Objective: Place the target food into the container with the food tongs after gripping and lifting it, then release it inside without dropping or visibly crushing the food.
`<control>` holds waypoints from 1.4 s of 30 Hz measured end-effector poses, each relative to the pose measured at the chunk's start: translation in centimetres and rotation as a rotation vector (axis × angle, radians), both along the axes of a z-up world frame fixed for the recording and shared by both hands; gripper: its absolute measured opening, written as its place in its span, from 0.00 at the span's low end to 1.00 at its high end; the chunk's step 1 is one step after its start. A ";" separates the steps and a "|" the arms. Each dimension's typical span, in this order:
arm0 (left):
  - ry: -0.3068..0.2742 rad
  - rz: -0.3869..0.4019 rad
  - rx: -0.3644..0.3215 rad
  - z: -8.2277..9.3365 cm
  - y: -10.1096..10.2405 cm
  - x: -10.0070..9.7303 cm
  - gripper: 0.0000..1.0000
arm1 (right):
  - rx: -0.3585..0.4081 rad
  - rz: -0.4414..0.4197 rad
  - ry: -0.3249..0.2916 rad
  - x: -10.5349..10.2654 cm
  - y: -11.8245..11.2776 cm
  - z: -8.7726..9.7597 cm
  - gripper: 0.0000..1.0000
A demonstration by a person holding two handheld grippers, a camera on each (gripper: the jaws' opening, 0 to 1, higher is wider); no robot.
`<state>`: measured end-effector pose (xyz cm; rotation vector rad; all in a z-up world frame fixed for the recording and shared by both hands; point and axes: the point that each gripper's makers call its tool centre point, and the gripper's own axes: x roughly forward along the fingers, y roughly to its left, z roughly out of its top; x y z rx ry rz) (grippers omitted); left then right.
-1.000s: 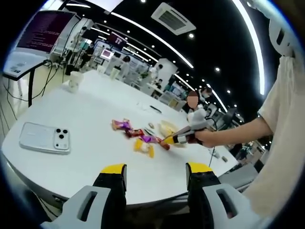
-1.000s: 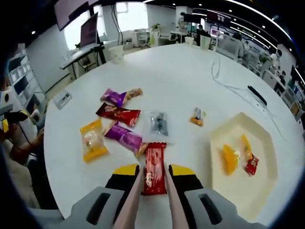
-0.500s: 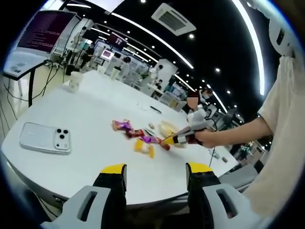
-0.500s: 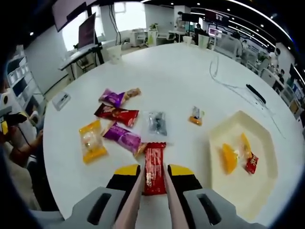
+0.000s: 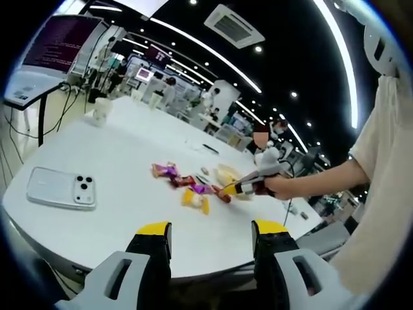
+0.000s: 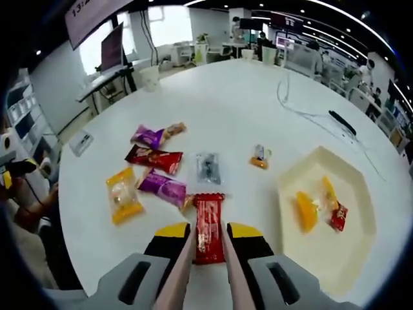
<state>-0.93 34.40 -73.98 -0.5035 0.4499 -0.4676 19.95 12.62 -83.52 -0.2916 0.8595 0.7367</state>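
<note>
The right gripper (image 6: 208, 234) is clamped on pink food tongs (image 6: 182, 268), and the tongs are pinched on a red snack bar (image 6: 208, 221). The bar's long axis runs straight away from the camera, in line with the tong arms, far end pointing out across the white table (image 6: 239, 110). It's a flat, glossy red wrapper with white print and crimped ends, no dents that I can see. Its near end sits between the tong tips; can't tell if it's off the table or touching it.

Just past its far end there's a purple packet (image 6: 164, 188), a yellow packet (image 6: 124, 196), a dark red packet (image 6: 152, 159), another purple one (image 6: 150, 136), a clear grey packet (image 6: 207, 167) and a small orange one (image 6: 259, 157). Off to the right is the cream hexagonal tray (image 6: 361, 194), with an orange piece (image 6: 304, 210) and a red-wrapped sweet (image 6: 337, 216) in it.

In the left gripper view, the left gripper (image 5: 211, 242) hangs with its jaws apart, holding nothing, over the table edge near a phone (image 5: 61, 187) lying face down.
</note>
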 end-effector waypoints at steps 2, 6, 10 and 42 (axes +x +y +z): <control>0.002 -0.003 0.000 -0.1 0.0 0.0 0.49 | 0.001 -0.002 0.000 -0.1 0.0 0.0 0.22; -0.005 -0.003 -0.002 0.0 0.1 0.2 0.49 | 0.021 -0.022 0.008 -0.2 0.1 0.1 0.22; -0.006 -0.005 -0.002 0.0 0.1 0.2 0.49 | 0.023 -0.025 0.008 -0.3 0.2 0.1 0.22; -0.089 0.021 0.030 3.3 -2.4 0.5 0.63 | 0.079 -0.025 -0.022 -1.7 0.5 3.9 0.22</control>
